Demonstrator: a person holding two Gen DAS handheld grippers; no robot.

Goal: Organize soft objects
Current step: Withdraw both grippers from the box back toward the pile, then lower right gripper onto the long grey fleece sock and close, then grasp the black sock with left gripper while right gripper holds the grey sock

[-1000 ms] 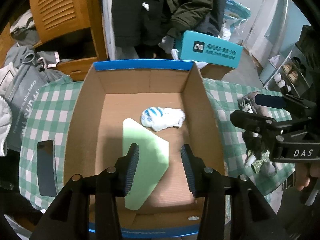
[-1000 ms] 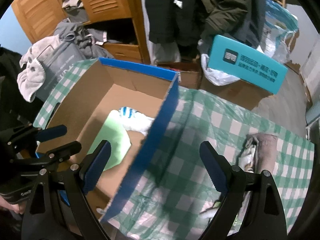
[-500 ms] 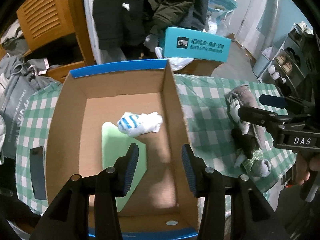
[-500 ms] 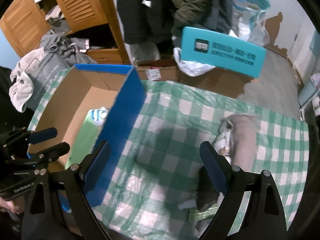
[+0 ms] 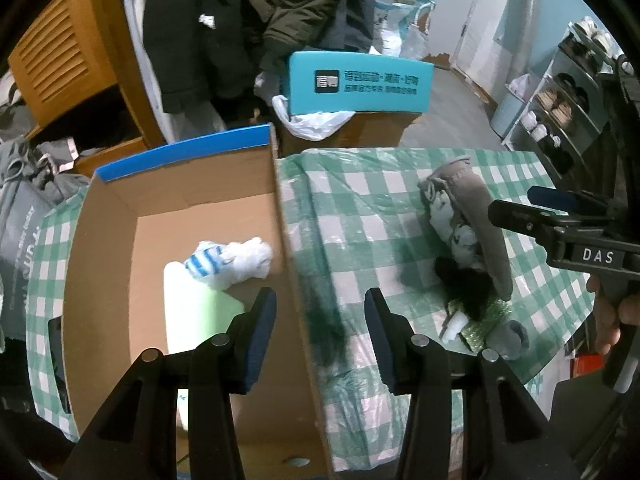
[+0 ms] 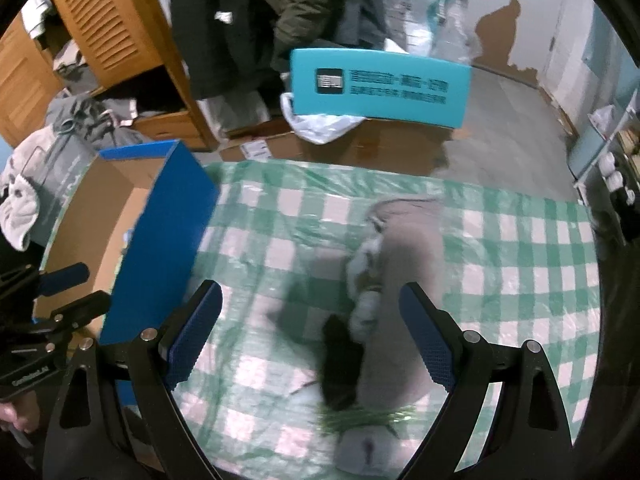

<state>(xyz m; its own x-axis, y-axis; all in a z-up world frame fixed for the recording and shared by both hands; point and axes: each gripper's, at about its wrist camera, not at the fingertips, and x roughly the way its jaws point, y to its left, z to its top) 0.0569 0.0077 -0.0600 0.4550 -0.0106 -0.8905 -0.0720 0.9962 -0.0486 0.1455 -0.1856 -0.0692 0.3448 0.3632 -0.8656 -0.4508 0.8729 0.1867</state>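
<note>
Soft things, some boxed and some loose on the cloth

Ahead of our left fingers and slightly to their left, we see a crumpled white sock with blue stripes lying on the floor of the open cardboard box, its edge overlapping a flat pale green pad that runs back under the left finger. Between and just beyond our right fingers we see a loose heap on the checked cloth: a long grey sock stretched away from us, a pale bunched piece along its left side, a black piece nearer, and a glittery green one nearest, all touching and blurred.
</note>
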